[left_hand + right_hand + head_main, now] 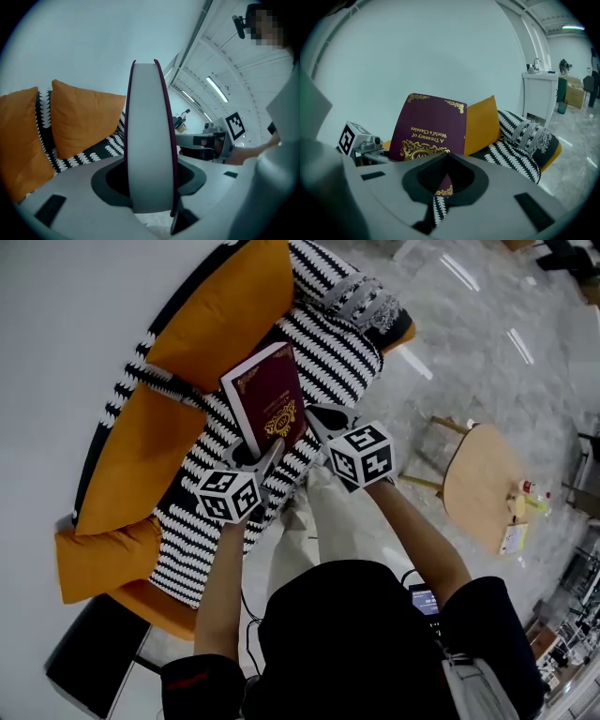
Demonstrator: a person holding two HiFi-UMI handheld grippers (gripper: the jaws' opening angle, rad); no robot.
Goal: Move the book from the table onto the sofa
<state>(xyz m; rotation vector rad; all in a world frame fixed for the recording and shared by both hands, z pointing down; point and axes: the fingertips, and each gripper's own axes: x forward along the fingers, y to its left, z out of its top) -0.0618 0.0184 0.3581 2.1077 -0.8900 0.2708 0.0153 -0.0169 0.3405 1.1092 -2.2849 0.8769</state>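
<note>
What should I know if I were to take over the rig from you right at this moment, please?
Left gripper: shut across the thickness of the book, at its lower edge.
Right gripper: shut on the cover's lower corner.
Book: held up on edge over the striped seat of the sofa, in front of the orange cushions.
Done: the book is off the table and at the sofa.
Left: lay it on the seat, open both grippers, pull back.

The maroon, gold-stamped book (269, 399) stands tilted, its thickness clamped in the left claw (253, 454), a lower corner pinched in the right claw (323, 418), over the striped sofa (323, 352).
</note>
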